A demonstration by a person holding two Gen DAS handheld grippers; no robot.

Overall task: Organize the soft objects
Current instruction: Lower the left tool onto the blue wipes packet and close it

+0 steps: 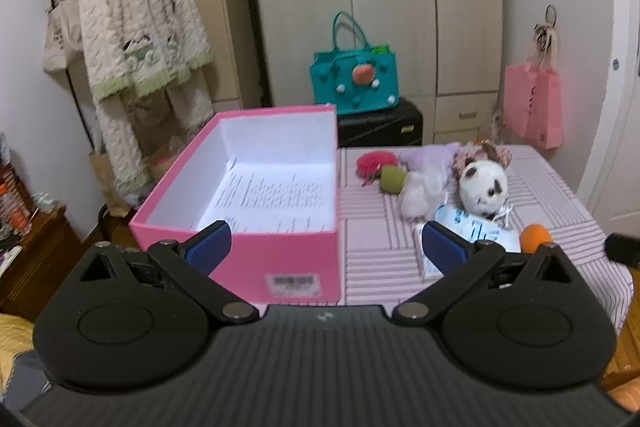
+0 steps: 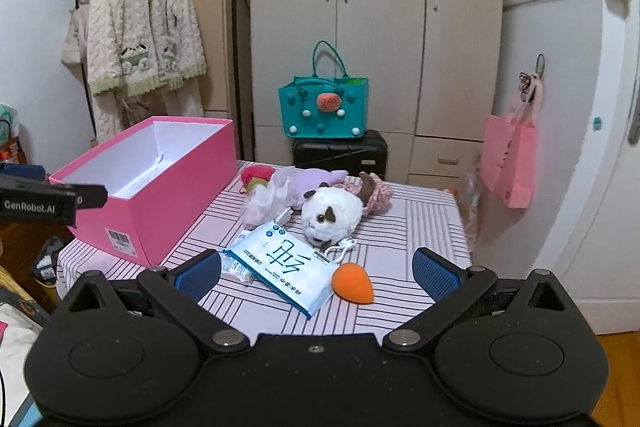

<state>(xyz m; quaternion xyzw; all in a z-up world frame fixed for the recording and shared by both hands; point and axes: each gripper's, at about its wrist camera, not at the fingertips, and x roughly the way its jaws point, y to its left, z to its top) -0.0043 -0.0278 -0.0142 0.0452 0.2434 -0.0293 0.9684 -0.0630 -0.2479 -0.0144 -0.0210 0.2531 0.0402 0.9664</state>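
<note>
Both grippers hung with jaws spread wide and empty: the left gripper (image 1: 326,243) before the near wall of the pink box (image 1: 248,195), the right gripper (image 2: 318,273) over a blue wipes pack (image 2: 280,263) and an orange sponge (image 2: 353,283). Beyond lay a white plush (image 2: 330,215), a purple plush (image 2: 312,183) and a red puff (image 2: 252,173), all on the striped tablecloth (image 2: 408,227), right of the open box.

Beige wardrobe (image 2: 376,27) behind, fleecy robe (image 2: 144,23) on rack, teal bag (image 2: 324,111) atop black case (image 2: 340,153).
</note>
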